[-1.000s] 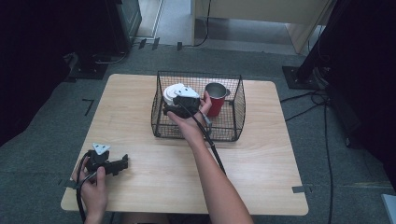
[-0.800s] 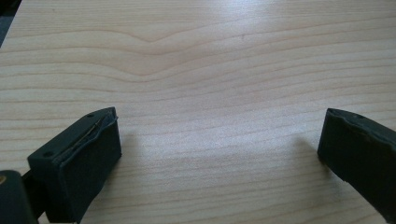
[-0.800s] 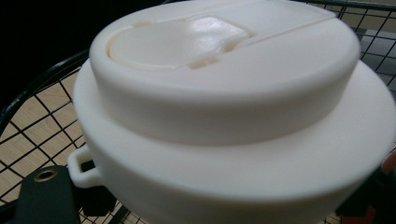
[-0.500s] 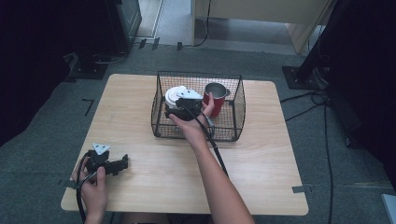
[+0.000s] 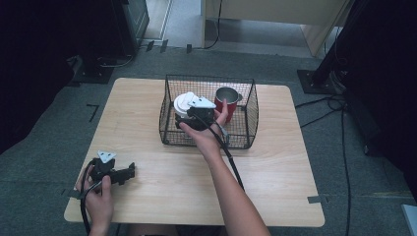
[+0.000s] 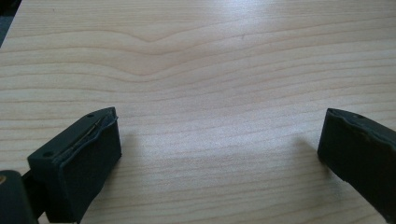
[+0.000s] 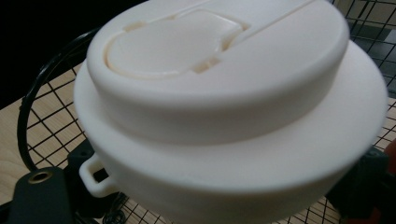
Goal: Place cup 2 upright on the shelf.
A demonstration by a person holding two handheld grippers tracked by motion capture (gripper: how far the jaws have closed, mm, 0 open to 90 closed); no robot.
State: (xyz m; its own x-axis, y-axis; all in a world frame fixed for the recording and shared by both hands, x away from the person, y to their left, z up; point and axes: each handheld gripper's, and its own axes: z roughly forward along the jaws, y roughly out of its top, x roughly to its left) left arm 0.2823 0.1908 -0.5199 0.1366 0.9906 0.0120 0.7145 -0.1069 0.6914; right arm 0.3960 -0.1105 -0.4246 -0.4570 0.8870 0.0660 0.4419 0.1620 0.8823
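1. Left claw [image 5: 129, 171] is resting low near the near-left corner of the table [image 5: 275, 196], its jaws spread wide and released, with bare wood between them in the left gripper view.
2. Nothing is lying just beside this claw; the wire basket [image 5: 246, 128] is standing well apart from it, farther out and to its right.
3. Right claw [image 5: 189, 117] is reaching into the basket from the near side, and the white lidded cup [image 5: 184, 102] is sitting right at its tip.
4. Its jaws have just been opening, and the cup's lid is looming directly ahead of them in the right gripper view [image 7: 224, 107]; the black pads are showing at either side below the lid, and I cannot tell whether they are pressing on it.
5. A red mug [image 5: 227, 101] is standing just to the right of this claw, inside the same basket.
6. Judging by this, the white cup is already sitting in the basket beside the mug, and the claw's withdrawal is what is remaining.
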